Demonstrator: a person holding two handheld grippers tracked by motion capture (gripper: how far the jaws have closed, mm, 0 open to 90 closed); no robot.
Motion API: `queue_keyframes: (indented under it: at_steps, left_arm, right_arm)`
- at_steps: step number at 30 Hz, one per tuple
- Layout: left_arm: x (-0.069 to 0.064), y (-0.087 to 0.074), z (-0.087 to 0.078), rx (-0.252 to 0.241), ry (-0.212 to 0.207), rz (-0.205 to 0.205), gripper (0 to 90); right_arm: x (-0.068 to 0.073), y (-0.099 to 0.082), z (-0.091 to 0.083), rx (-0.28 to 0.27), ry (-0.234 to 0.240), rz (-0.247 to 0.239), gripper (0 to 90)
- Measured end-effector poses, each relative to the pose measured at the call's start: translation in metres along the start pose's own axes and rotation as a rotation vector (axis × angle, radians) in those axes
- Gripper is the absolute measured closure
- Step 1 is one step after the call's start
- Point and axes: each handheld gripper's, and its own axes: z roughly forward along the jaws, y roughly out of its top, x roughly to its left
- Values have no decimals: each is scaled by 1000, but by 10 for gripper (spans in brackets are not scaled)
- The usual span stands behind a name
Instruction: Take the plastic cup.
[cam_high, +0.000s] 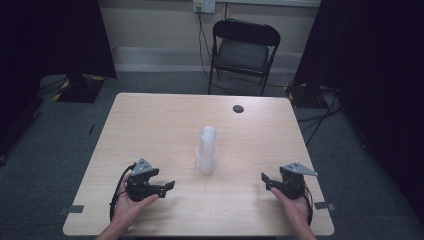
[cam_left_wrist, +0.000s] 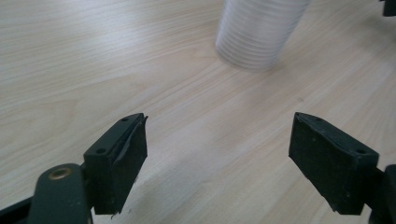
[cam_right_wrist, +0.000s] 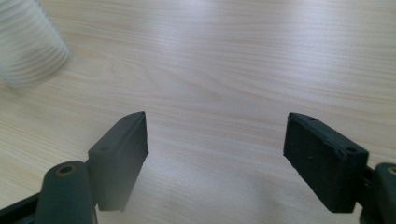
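So the tall stack of translucent white plastic cups (cam_high: 207, 150) stands upright mid-table on the light wooden table (cam_high: 150, 120), between both grippers. Left gripper (cam_high: 170, 186) and right gripper (cam_high: 265, 177) both sit wide open, holding nothing. Stack lies ahead and inward of each; left looks slightly nearer, I'd guess.
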Motion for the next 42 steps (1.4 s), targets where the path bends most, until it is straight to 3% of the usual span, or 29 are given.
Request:
queue_keyframes:
  at_steps: [8,14,19,24,28,30,32,35,40,42]
  left_arm:
    - [1,1,-2,-11,-36,-11,186]
    - [1,6,-1,3,-41,-7,221]
    - [-2,10,1,-11,-36,-19,221]
    - [-9,25,2,-68,-30,12,204]
    - [-14,39,0,-85,-11,39,204]
    - [-20,49,1,-61,3,48,203]
    - [-29,61,4,-84,-29,56,206]
    - [-35,68,5,-111,-37,64,214]
    - [-34,88,10,-156,-58,49,219]
    - [-35,99,11,-168,-60,69,219]
  right_arm:
    - [3,2,-4,-3,35,-2,241]
    - [7,5,-5,7,62,-20,255]
    - [13,7,-5,4,113,-31,265]
    - [15,7,-7,-4,137,-33,259]
    - [20,7,-6,8,145,-50,258]
    - [21,7,-7,10,148,-46,258]
    - [24,8,-9,2,152,-54,265]
    - [25,9,-9,1,158,-51,265]
    - [26,8,-9,8,179,-43,266]
    - [25,8,-9,7,183,-44,265]
